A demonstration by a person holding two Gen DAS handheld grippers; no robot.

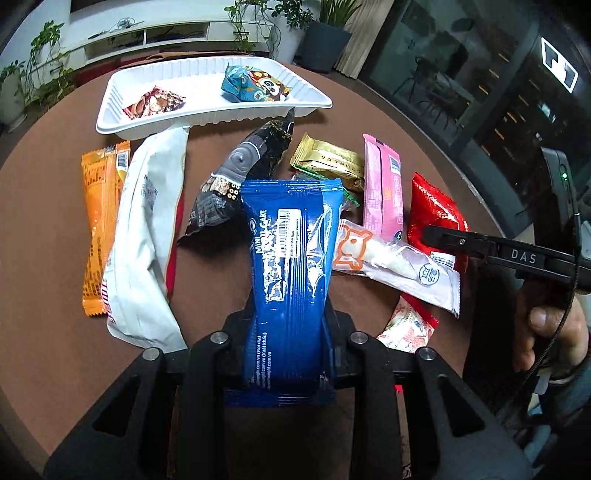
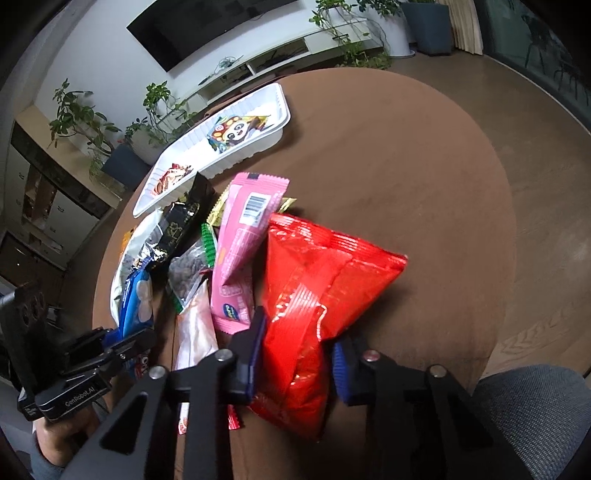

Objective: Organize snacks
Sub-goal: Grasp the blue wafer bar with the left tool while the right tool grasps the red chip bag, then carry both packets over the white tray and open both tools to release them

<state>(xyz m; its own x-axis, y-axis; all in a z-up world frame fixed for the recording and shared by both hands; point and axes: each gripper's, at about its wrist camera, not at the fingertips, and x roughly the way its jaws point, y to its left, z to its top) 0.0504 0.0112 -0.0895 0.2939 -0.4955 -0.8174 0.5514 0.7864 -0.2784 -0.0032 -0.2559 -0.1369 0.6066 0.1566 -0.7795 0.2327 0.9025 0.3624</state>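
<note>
Brown table (image 1: 44, 206): fingers (image 1: 334, 317) pinch blue packet (image 1: 291, 258).

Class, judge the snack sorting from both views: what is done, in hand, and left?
Done: two packets lie in the white tray. In hand: the left gripper clamps the blue cake packet; the right gripper clamps the red packet. Left: the pink packet, the orange packet and others on the table.

Behind your round brown table (image 2: 424, 155), potted plants (image 2: 79, 118) flank the white cabinet (image 2: 258, 62); a dark television (image 2: 207, 26) hangs above.
</note>
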